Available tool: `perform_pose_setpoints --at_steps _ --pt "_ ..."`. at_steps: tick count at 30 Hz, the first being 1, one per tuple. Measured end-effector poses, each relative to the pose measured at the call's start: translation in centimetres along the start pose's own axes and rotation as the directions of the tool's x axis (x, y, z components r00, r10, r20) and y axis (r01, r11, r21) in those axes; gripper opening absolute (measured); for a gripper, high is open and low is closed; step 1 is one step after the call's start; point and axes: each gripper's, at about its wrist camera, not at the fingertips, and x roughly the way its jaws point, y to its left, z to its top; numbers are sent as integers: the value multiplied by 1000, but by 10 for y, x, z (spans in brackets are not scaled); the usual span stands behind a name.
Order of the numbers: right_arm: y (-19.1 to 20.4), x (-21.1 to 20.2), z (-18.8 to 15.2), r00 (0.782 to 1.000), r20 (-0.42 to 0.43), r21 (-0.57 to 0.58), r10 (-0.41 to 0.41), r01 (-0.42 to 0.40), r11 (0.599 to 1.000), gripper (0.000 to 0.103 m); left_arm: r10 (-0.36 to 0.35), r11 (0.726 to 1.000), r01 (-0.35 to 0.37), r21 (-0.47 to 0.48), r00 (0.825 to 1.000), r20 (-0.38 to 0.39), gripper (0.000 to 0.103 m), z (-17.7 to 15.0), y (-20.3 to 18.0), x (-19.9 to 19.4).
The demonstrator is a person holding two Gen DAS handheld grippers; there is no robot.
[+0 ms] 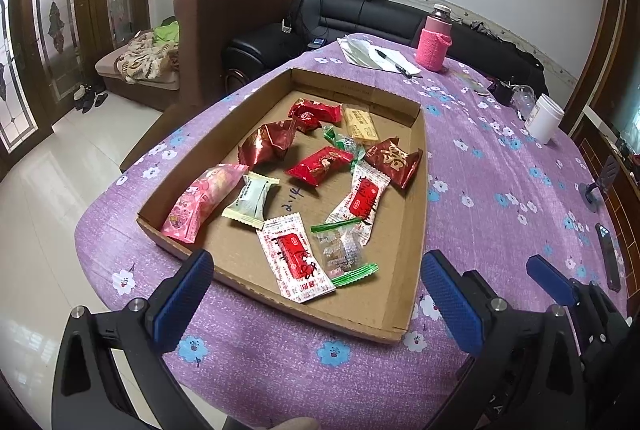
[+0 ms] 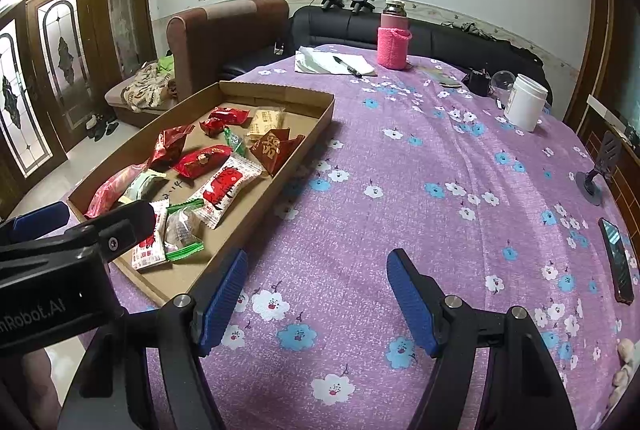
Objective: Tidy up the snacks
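Observation:
A shallow cardboard tray [image 1: 414, 230] lies on the purple flowered tablecloth and holds several wrapped snacks: red packets [image 1: 320, 166], a pink packet [image 1: 200, 202], white-and-red packets [image 1: 294, 258], a clear green-edged one [image 1: 342, 250] and a yellow bar [image 1: 360, 124]. My left gripper [image 1: 316, 266] is open and empty, hovering over the tray's near edge. The tray also shows in the right wrist view [image 2: 316, 114]. My right gripper [image 2: 316, 270] is open and empty over bare cloth, just right of the tray. The left gripper's body [image 2: 60, 262] shows at the left there.
At the table's far side stand a pink-sleeved bottle [image 1: 434, 42], papers with a pen [image 1: 376, 56] and a white jar [image 1: 544, 118]. A phone [image 2: 618, 260] and a small stand [image 2: 600, 170] lie at the right edge. Sofas stand behind the table.

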Motion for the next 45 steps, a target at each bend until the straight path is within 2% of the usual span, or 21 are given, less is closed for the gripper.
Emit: perform_pose_setpoints --at_steps 45 --pt "3 3 -3 1000 -12 -7 3 -3 1000 77 -29 1000 29 -7 999 -39 103 -5 -1 7"
